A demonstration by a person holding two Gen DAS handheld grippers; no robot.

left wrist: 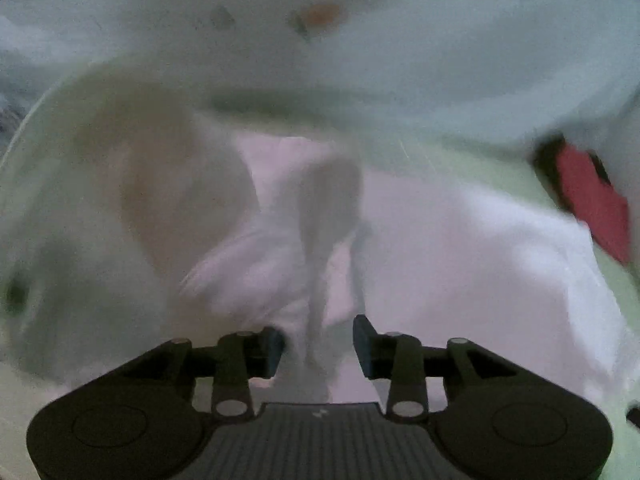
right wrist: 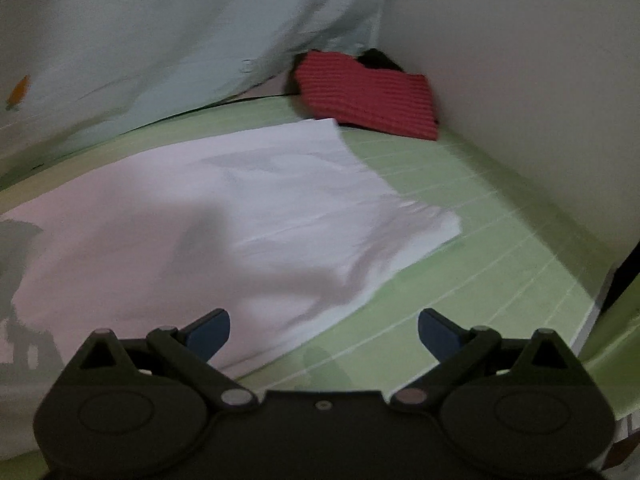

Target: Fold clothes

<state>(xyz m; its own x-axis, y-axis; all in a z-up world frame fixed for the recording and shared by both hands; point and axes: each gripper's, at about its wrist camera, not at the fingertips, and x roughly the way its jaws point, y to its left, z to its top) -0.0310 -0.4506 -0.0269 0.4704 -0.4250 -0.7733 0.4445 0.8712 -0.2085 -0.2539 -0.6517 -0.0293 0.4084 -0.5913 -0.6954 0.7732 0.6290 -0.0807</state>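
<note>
- The white garment [right wrist: 248,216] lies on the green mat [right wrist: 460,208], mostly flat, one corner lying near the red cloth [right wrist: 368,96] by the wall.
- In the left wrist view the white garment [left wrist: 460,248] rises in rumpled folds just ahead of the left gripper [left wrist: 318,350]; its jaws stand apart, and blur makes it hard to say whether cloth lies between them.
- The right gripper [right wrist: 324,332] hovers over the garment's near edge, jaws spread wide, holding nothing.
- Judged from this, folding is only partly done: one side looks smoothed, the left side bunched, and a tidy final fold remains.
</note>
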